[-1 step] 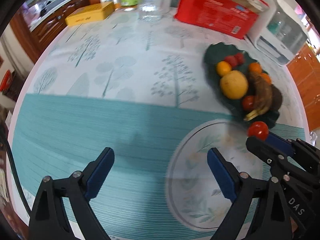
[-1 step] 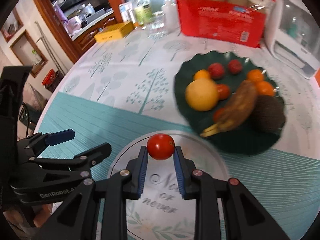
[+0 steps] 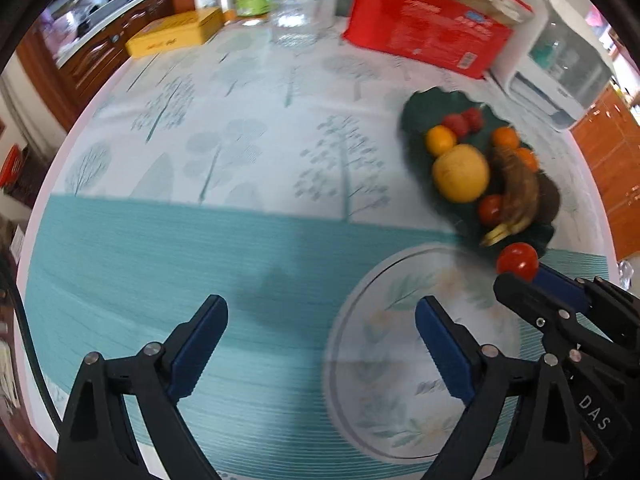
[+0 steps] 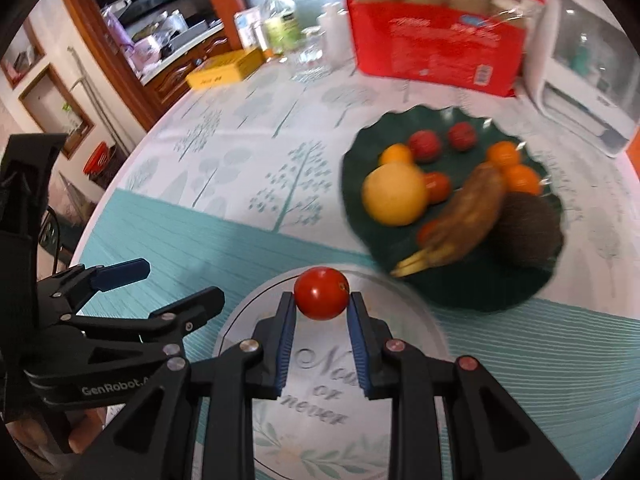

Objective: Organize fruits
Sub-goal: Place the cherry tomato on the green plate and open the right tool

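The right gripper [image 4: 321, 308] pinches a small round red tomato [image 4: 321, 298] between the tips of its blue-padded fingers [image 4: 285, 344], one pad pressed on each side of the fruit (only the very fingertips hold it). The tomato hangs over the far rim of a round white plate with a leaf pattern and script lettering [image 4: 396, 308], which sits near the table's near edge on the teal band of the tree-printed tablecloth [image 4: 224, 184]. Just beyond, a dark green wavy-edged dish [image 4: 360, 152] carries a yellow round fruit, oranges, tomatoes and a browned banana. The left gripper [image 3: 321, 338] hovers beside the plate, jaws opening, with nothing between them.
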Available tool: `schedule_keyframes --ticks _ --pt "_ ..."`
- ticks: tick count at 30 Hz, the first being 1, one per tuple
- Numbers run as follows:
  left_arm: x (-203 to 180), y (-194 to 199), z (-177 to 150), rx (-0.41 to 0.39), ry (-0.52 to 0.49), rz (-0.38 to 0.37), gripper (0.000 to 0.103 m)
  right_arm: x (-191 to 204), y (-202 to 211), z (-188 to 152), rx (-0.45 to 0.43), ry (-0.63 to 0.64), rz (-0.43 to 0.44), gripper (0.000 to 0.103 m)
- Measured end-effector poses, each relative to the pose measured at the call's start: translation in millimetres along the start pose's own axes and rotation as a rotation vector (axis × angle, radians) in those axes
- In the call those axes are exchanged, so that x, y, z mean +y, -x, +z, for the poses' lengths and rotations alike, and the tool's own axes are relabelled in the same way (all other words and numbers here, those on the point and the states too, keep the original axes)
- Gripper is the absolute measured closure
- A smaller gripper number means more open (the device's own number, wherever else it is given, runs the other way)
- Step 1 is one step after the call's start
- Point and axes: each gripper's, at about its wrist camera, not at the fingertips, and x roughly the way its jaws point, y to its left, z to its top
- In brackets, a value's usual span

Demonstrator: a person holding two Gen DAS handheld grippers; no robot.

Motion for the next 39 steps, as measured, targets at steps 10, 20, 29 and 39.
schedule_keyframes --ticks 10,20,29,39 --pt "-42.2 26.2 85.6 -0.039 -0.068 -0.016 0.002 -60.8 29.2 64.8 -0.002 -0.072 -0.075 0.077" --pt "-66.5 3.9 151.4 -0.009 -0.104 -0.016 0.002 -102.5 -1.9 129.3 0.048 -0.129 -0.112 0.077" --pt "-68.1 -48.2 162.2 0.087 -0.093 -0.019 0.002 -123.2 -61.1 138.6 0.157 -0.178 -0.115 0.076" --pt "-64.1 -73.9 160.5 0.132 -0.090 -0.017 0.002 -130.3 -81.2 133.0 0.196 -0.205 -0.066 0.068"
